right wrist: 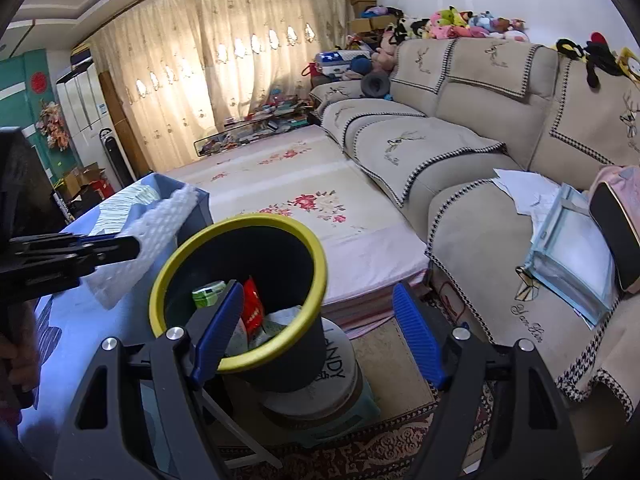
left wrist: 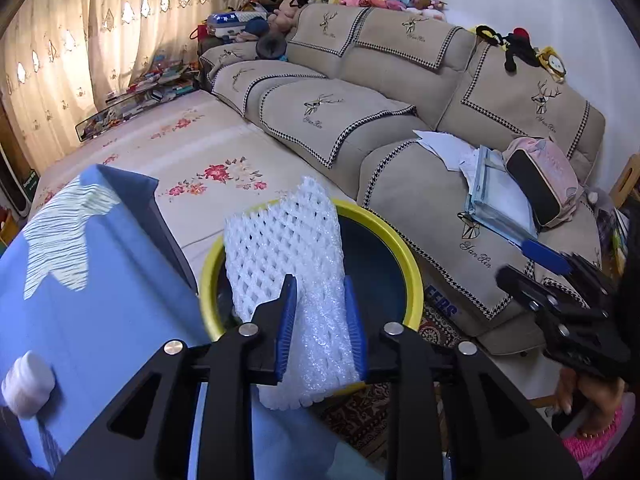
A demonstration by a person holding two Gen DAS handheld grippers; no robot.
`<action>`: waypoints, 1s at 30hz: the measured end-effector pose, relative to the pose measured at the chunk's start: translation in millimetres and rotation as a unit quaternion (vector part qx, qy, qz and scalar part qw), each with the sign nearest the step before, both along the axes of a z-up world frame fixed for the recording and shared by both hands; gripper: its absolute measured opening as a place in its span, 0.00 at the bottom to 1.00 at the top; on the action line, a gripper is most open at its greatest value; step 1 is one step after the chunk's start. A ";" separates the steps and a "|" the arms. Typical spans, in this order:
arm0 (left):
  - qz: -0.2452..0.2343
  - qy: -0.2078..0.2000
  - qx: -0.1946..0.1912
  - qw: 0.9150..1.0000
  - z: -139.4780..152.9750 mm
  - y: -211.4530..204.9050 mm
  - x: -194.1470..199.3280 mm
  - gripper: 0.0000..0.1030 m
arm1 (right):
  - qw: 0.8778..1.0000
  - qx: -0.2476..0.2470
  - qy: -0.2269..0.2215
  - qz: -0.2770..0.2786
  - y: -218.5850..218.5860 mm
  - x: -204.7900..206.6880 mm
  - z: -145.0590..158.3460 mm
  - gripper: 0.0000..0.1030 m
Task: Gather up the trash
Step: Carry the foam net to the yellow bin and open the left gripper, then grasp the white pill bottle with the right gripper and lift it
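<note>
L gripper has the white foam net between its blue pads, which touch it on both sides, over the yellow-rimmed bin. R gripper open, empty, bin rim by its L pad. Bin holds a red wrapper + green can. Blue-cloth table at 9 o'clock of bin, sofa at 2, white roll on table.

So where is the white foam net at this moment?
The white foam net sits between the left gripper fingers, over the near rim of the yellow-rimmed bin; the right wrist view shows it left of the bin.
</note>
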State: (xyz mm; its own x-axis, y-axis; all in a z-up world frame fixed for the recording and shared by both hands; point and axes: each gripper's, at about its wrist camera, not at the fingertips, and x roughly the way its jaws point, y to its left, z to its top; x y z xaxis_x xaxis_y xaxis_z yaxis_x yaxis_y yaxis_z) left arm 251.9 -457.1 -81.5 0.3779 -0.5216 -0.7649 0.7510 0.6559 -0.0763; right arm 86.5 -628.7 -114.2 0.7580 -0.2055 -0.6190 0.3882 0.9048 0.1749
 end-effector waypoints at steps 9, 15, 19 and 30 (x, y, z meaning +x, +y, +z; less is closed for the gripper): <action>0.017 -0.009 -0.003 1.000 -1.4 -7.8 11.4 0.70 | 1.000 0.010 0.000 -0.011 -4.7 -5.3 -2.2 0.71; 0.042 -0.023 -0.029 0.998 16.2 34.5 -0.5 0.73 | 1.000 0.007 0.003 0.003 7.0 -0.4 -2.0 0.71; 0.071 -0.034 -0.043 0.996 28.8 79.2 -13.7 0.75 | 1.000 0.002 0.005 0.010 18.2 3.4 -0.2 0.72; 0.237 -0.095 -0.082 0.963 66.2 267.4 -67.0 0.81 | 0.996 0.008 0.020 0.088 92.3 47.5 5.6 0.73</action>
State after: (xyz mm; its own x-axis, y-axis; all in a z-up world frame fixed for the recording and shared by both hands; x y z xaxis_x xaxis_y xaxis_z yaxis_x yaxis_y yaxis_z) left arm 184.9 -189.7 -15.3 0.7282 -0.3637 -0.5809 0.3799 0.9197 -0.0996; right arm 134.0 -536.5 -108.6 0.7558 -0.0627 -0.6518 0.2316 0.9567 0.1766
